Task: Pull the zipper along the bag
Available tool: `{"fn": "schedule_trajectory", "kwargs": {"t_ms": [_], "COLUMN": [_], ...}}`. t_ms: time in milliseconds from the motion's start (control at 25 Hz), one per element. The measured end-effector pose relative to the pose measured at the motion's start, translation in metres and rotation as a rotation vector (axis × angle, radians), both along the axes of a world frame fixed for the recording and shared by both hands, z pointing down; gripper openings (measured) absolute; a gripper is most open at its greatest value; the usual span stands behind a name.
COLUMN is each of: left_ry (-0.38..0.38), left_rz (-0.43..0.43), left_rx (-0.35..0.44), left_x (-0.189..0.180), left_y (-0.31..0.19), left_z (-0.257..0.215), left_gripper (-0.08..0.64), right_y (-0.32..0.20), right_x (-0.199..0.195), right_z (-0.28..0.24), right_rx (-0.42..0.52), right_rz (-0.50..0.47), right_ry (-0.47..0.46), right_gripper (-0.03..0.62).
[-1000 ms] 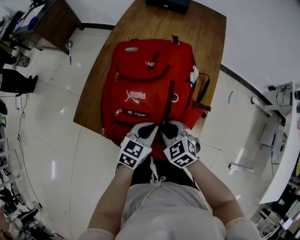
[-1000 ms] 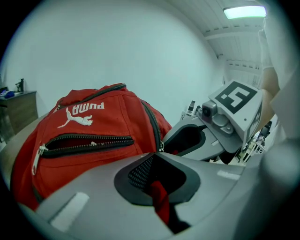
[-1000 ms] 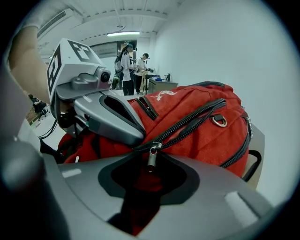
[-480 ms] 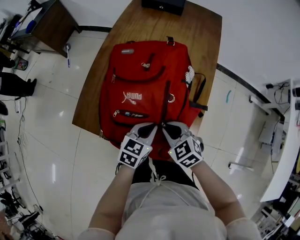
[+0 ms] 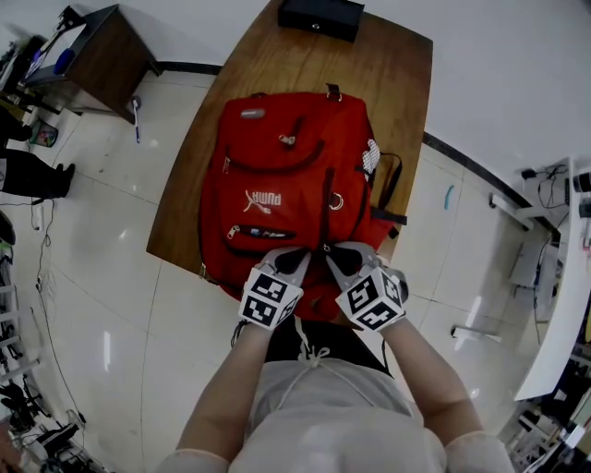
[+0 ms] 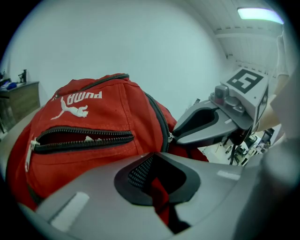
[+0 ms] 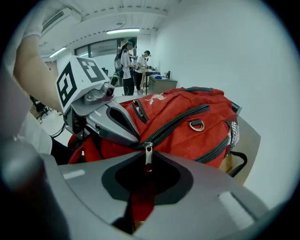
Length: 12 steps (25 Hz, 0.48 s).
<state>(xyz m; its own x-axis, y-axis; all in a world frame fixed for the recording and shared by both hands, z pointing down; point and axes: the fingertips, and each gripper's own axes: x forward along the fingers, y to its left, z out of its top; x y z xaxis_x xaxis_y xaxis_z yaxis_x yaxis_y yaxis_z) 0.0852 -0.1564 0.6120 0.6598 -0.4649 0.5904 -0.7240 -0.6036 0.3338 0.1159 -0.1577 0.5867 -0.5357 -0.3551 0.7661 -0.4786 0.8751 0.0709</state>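
Note:
A red backpack [image 5: 277,185] lies flat on the wooden table [image 5: 397,102]. Its long dark zipper [image 5: 327,199] runs down the middle toward me. Both grippers meet at the bag's near end. My left gripper [image 5: 297,257] is shut on a fold of the red fabric [image 6: 161,197] beside the zipper. My right gripper [image 5: 335,255] has the metal zipper pull [image 7: 148,157] between its jaws. Those jaws are opening slightly, though the pads still press on the pull. In the right gripper view the left gripper [image 7: 117,124] sits just left of the slider.
A black box [image 5: 319,14] sits at the table's far end. The bag's front pocket zipper [image 6: 84,138] gapes partly open. A dark cabinet [image 5: 92,55] stands far left on the tiled floor. People [image 7: 129,65] stand in the room behind.
Both grippers stay at the bag's near end. The right gripper has shifted slightly right and toward me. The bag sits a little higher in the head view.

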Motion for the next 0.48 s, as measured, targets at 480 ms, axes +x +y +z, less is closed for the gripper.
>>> {"fn": "schedule_trajectory", "kwargs": {"t_ms": [480], "left_ry": [-0.011], "left_rz": [0.014], "left_rx": [-0.054], "left_x": [0.0], "left_y": [0.0], "left_z": [0.006], "left_gripper": [0.006], "right_y": [-0.036], "right_x": [0.009], "right_z": [-0.024], "right_rx": [0.153], "right_rz": [-0.001], "right_ry": [0.056], "right_gripper": [0.012]}}
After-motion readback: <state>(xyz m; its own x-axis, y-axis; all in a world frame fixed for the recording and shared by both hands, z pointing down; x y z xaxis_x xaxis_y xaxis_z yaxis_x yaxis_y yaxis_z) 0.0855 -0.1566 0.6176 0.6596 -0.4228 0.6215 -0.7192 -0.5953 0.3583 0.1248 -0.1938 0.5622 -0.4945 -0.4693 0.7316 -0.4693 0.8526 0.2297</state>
